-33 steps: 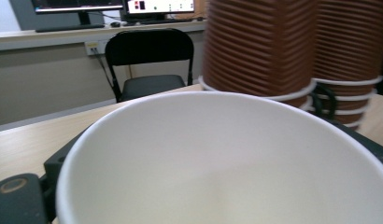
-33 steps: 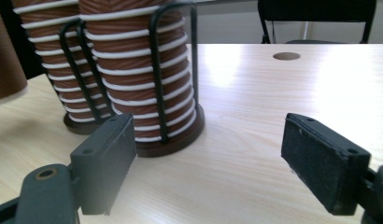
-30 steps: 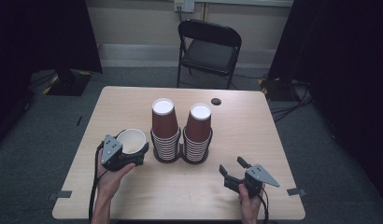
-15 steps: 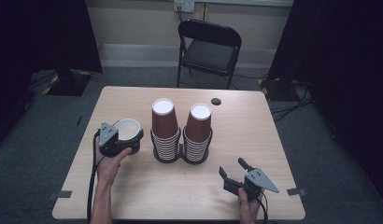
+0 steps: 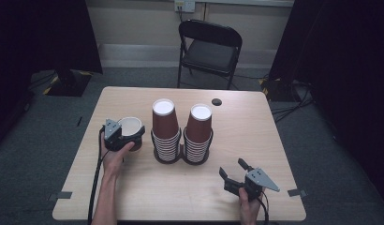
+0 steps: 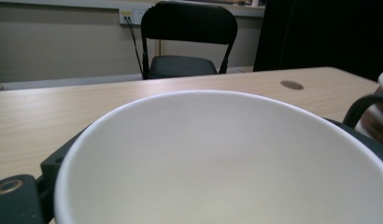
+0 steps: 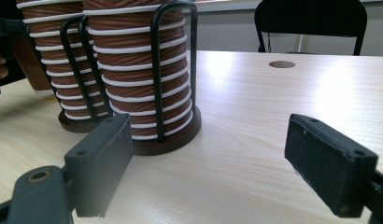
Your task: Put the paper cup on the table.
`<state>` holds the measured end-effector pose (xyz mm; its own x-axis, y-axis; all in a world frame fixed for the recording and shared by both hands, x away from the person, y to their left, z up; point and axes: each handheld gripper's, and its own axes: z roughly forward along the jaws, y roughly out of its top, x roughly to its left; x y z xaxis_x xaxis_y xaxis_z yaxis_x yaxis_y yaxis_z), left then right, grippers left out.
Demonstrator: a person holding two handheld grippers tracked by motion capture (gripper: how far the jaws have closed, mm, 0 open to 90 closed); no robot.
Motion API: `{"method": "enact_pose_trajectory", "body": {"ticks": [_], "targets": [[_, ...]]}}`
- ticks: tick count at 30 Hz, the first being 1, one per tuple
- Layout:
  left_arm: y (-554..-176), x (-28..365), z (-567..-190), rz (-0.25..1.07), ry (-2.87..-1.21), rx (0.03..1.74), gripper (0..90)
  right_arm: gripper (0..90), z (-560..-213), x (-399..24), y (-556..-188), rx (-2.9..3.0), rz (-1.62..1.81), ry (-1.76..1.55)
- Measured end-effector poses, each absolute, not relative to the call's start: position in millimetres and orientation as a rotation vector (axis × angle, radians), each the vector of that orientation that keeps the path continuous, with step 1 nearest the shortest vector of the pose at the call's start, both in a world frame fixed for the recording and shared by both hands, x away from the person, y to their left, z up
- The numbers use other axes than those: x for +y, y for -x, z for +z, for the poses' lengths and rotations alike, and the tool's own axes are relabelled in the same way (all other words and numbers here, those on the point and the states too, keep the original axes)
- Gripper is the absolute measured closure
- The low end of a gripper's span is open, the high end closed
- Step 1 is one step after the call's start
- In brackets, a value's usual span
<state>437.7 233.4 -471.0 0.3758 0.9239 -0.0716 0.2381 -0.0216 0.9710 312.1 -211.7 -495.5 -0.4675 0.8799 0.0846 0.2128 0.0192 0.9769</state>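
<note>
in the left gripper view the paper cup (image 6: 217,163) is cut by the bottom edge, and it covers most of the left gripper (image 6: 26,196), so whether the pads press on its wall cannot be told. in the right gripper view the tops of the two cup stacks (image 7: 138,70) are cut by the upper edge. in the high view the forearms leave at the bottom edge.
</note>
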Motion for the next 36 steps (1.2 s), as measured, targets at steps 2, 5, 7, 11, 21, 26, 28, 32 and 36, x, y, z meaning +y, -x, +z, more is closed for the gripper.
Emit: {"method": "enact_pose_trajectory", "body": {"ticks": [2,5,7,11,21,26,28,32,36], "targets": [[-438,233,-473,0.774,-1.535,1.096,5.1,14.7,-495,-211,-312,1.728,1.487,-1.119],[-438,232,-475,0.764,-1.576,1.105,4.9,14.7,-496,-212,-312,1.725,1.489,-1.121],[-437,231,-475,0.769,-1.601,1.109,6.0,14.7,-495,-212,-313,1.728,1.49,-1.122],[-437,230,-478,0.767,-1.646,1.136,7.9,14.7,-495,-212,-313,1.73,1.49,-1.125],[-435,228,-484,0.77,-1.753,1.19,12.0,14.6,-495,-213,-313,1.725,1.494,-1.133],[-432,228,-494,0.772,-1.773,1.208,14.3,14.6,-495,-212,-313,1.733,1.483,-1.134],[-432,228,-496,0.774,-1.789,1.221,15.4,14.6,-495,-212,-314,1.739,1.478,-1.131],[-431,229,-494,0.794,-1.796,1.228,15.3,14.5,-495,-211,-314,1.74,1.478,-1.134],[-428,231,-496,0.762,-1.833,1.274,15.5,14.5,-495,-212,-314,1.736,1.479,-1.13]]}}
